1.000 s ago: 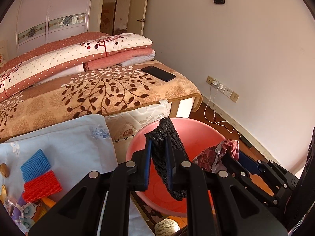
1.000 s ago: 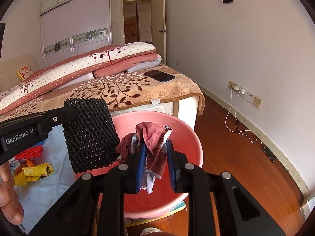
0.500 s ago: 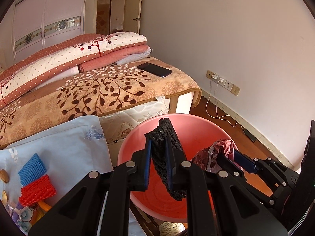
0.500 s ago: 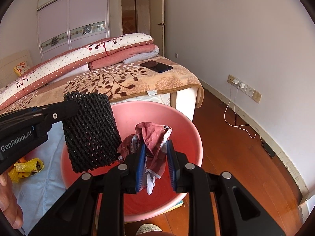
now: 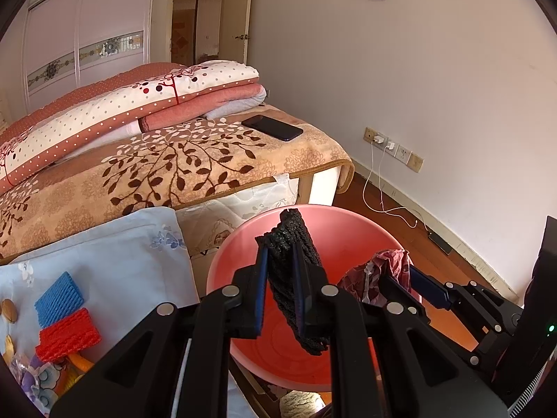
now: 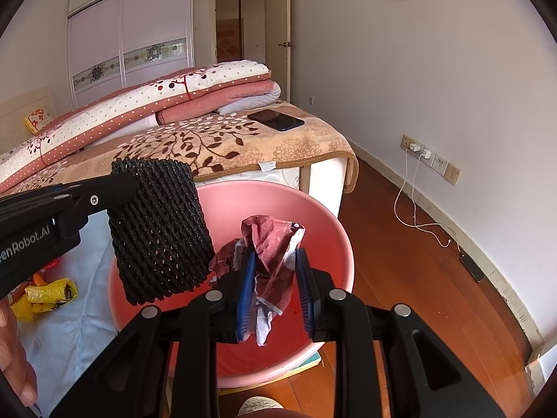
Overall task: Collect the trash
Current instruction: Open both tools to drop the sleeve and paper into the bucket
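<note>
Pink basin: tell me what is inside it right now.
The pink basin shows only bare red floor. The black foam net and crumpled maroon wrapper hang above it, held in the fingers, and cover part of the floor, so anything under them is unseen.

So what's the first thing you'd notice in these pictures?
The big pink basin on the floor by the bed stands out. Over it, the left gripper pinches a black foam net, and the right gripper pinches a crumpled red wrapper. A dark phone lies on the leafy blanket.
</note>
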